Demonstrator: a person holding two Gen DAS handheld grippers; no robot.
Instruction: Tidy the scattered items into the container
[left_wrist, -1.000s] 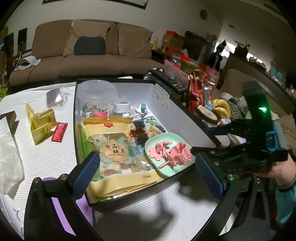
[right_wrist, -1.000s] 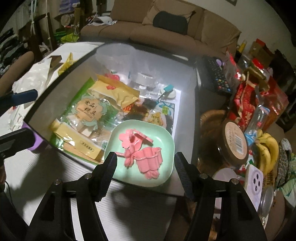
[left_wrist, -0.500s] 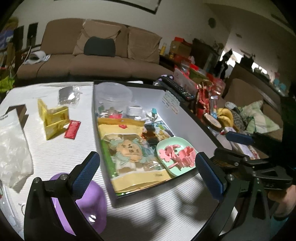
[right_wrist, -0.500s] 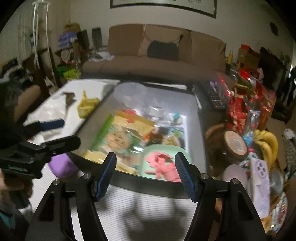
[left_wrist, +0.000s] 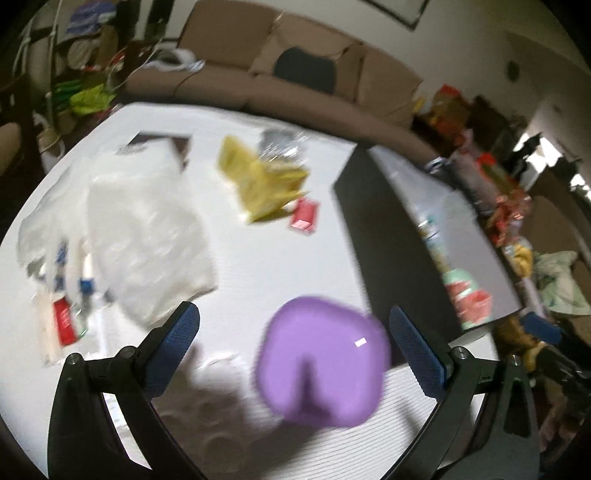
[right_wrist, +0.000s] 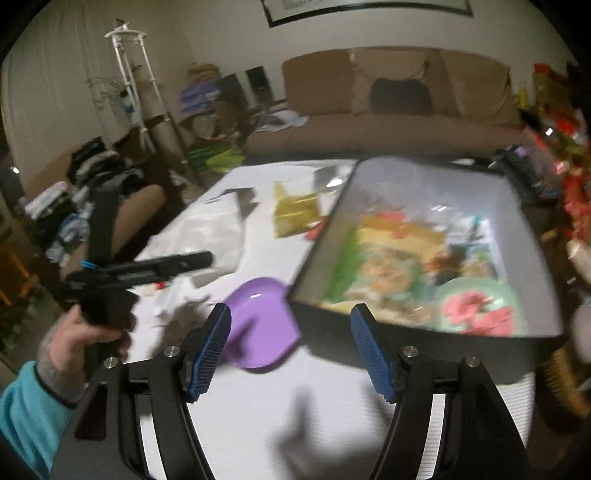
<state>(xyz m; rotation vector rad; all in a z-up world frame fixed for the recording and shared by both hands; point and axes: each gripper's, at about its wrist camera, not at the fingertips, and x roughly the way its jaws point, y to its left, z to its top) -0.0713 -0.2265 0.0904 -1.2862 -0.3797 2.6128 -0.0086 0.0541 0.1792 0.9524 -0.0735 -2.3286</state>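
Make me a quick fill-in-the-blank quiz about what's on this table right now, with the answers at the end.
1. The dish lying on the white table just outside the container is ____ in colour.
2. The pink pieces in the container sit on a ____ plate.
3. Nothing sits between the fingers of the right gripper, so it is ____.
4. The small flat packet beside the yellow packaging is ____.

Answers: purple; green; open; red
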